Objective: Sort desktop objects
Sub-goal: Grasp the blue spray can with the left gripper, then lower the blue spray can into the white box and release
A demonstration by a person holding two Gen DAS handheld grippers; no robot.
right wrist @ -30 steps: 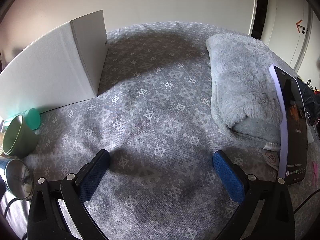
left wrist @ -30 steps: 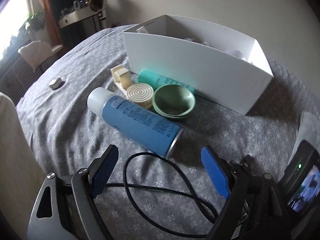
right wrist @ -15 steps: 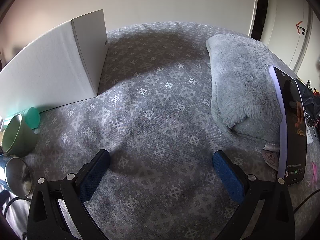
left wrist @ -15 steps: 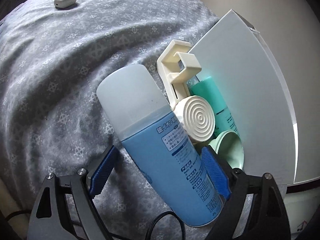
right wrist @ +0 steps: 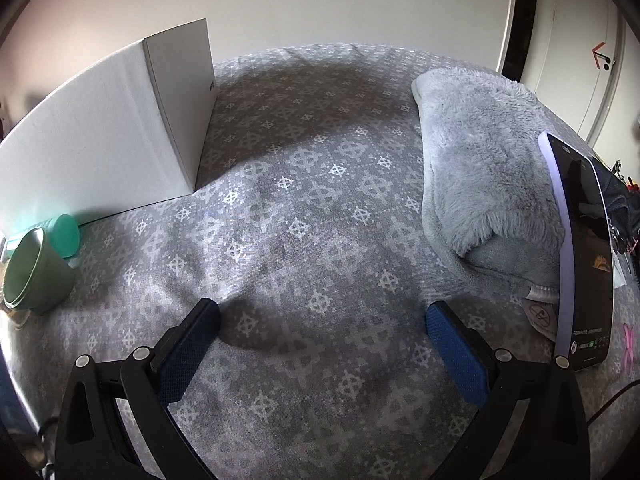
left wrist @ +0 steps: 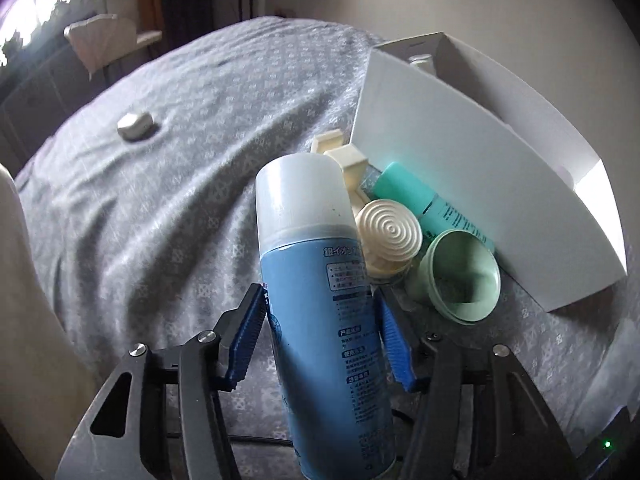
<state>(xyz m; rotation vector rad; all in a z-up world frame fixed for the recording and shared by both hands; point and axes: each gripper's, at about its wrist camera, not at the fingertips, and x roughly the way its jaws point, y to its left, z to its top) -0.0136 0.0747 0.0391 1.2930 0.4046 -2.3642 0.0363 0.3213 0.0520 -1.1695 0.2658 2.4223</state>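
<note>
The left tongs (left wrist: 322,322) pinch a blue spray can (left wrist: 320,280) about midway down its body, both blue pads pressed against its sides, the can's white cap pointing away from the camera and its far end apparently off the cloth. The white box (left wrist: 480,184) stands just to the right, open at the top, and looks the likely destination; the lift should go high enough to pass the near wall and swing wide of the cream ridged disc (left wrist: 389,233), the pale green cup (left wrist: 460,276) and the teal bottle (left wrist: 424,200) crowded against the box's foot. A smooth round can may twist in a two-point grip, so a firm, level carry seems wise. The right tongs (right wrist: 322,344) hang spread and empty over bare cloth. The surface is a grey patterned cover (right wrist: 320,220), softly creased, bearing a small white case (left wrist: 136,125), a fluffy grey towel (right wrist: 480,160) and a propped phone (right wrist: 584,248). Plants sit by a bright window beyond.
</note>
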